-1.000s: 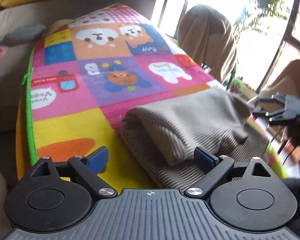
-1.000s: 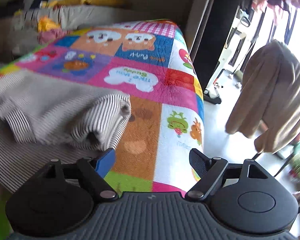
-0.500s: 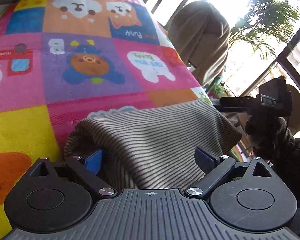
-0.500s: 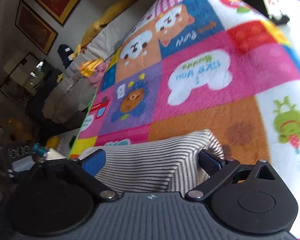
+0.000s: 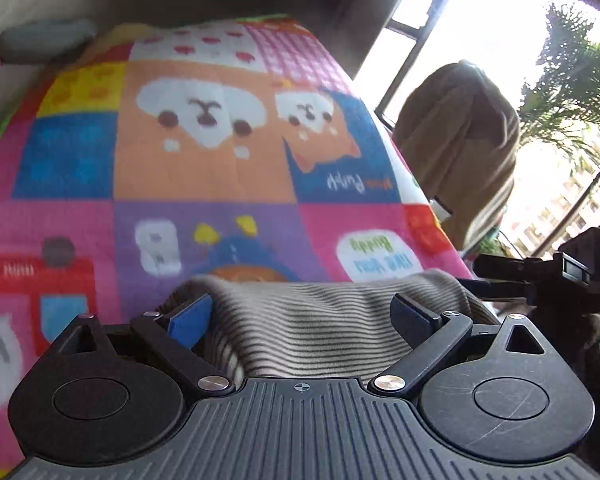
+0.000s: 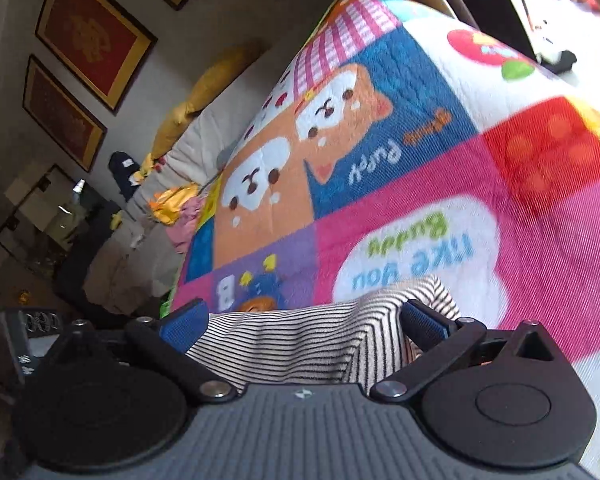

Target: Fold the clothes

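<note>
A folded beige garment with thin dark stripes (image 5: 340, 300) lies on the colourful cartoon play mat (image 5: 220, 160). Its far edge reaches the purple square and the white "Buddy" patch. My left gripper (image 5: 300, 310) stands open and low over the garment's left part, with the striped cloth bulging between its blue pads. In the right wrist view the same garment (image 6: 300, 344) fills the gap of my right gripper (image 6: 302, 317), which is spread as wide as it goes. The pads flank the cloth without pinching it. The right gripper (image 5: 470, 274) also shows at the garment's right end.
The mat (image 6: 420, 200) drops off at its right edge toward the floor. A brown cloth (image 5: 460, 140) hangs over a chair by the bright window. A pale sofa with yellow cushions (image 6: 204, 92) and loose clothes lies beyond the mat's far left. Framed pictures (image 6: 92, 36) hang on the wall.
Both grippers moved forward along the mat, and the garment now lies further up it, by the purple square. The right gripper rolled, swung over the garment and its jaws widened.
</note>
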The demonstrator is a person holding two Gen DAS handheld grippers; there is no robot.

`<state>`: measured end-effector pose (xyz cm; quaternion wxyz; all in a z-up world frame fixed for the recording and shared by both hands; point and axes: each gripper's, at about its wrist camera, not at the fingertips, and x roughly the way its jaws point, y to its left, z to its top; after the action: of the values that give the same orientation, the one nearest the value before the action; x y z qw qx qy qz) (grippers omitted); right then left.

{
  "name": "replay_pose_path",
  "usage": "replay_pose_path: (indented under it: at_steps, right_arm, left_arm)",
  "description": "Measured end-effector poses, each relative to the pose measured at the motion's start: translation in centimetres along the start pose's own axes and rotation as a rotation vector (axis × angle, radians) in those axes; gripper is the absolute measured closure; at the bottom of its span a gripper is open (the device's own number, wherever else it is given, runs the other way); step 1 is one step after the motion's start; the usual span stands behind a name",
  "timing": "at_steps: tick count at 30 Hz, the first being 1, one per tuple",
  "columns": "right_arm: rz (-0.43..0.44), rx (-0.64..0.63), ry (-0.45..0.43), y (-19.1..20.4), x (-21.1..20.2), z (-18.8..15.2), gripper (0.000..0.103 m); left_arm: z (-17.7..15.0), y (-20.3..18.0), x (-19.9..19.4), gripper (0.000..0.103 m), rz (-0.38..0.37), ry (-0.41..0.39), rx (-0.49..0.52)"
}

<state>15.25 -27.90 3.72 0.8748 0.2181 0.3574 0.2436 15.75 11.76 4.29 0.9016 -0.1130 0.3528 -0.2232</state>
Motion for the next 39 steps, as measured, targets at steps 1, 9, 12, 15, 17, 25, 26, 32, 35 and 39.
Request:
replay_pose_path:
  at_steps: [1, 9, 12, 15, 17, 25, 26, 32, 35, 39]
  right_arm:
    - [-0.054, -0.06, -0.014, 0.7, -0.3, 0.1, 0.0]
    - [-0.407, -0.353, 0.027, 1.9, -2.3, -6.1, 0.0]
    - [-0.457, -0.309, 0.044, 1.1, -3.5, -7.9, 0.0]
    - [-0.487, -0.32, 0.029, 1.8, -4.2, -8.9, 0.0]
    - [-0.516, -0.347, 0.012, 2.3, -4.1, -9.7, 0.0]
    - [-0.593, -0.366, -0.02, 3.9, -3.5, -10.5, 0.0]
    - [-0.596, -0.377, -0.005, 4.1, -3.3, -10.6, 0.0]
    - [-0.625, -0.424, 0.002, 5.1, -3.1, -11.3, 0.0]
    - [-0.594, -0.409, -0.022, 4.5, -3.4, -11.8, 0.0]
    - [-0.571, -0.383, -0.043, 4.0, -3.6, -12.0, 0.0]
  left_arm:
    - [0.1, 0.0, -0.3, 0.005, 0.013, -0.008, 0.02]
    - [-6.3, -0.4, -0.7, 0.004, 0.246, 0.116, 0.243]
    - [-7.4, 0.1, -1.6, 0.004, 0.238, 0.109, 0.194]
    - [-7.8, 0.3, -2.0, 0.004, 0.242, 0.1, 0.184]
    - [-8.0, 0.3, -2.1, 0.003, 0.244, 0.094, 0.186]
    - [-9.6, -0.4, -2.6, 0.003, 0.282, 0.077, 0.244]
    - [-9.8, -0.5, -2.8, 0.003, 0.283, 0.075, 0.246]
    - [-10.3, -1.1, -3.8, 0.003, 0.196, 0.108, 0.238]
    - [-10.0, -1.6, -5.5, 0.004, 0.044, 0.08, 0.2]
    - [-8.2, -1.7, -6.8, 0.004, -0.074, -0.009, 0.128]
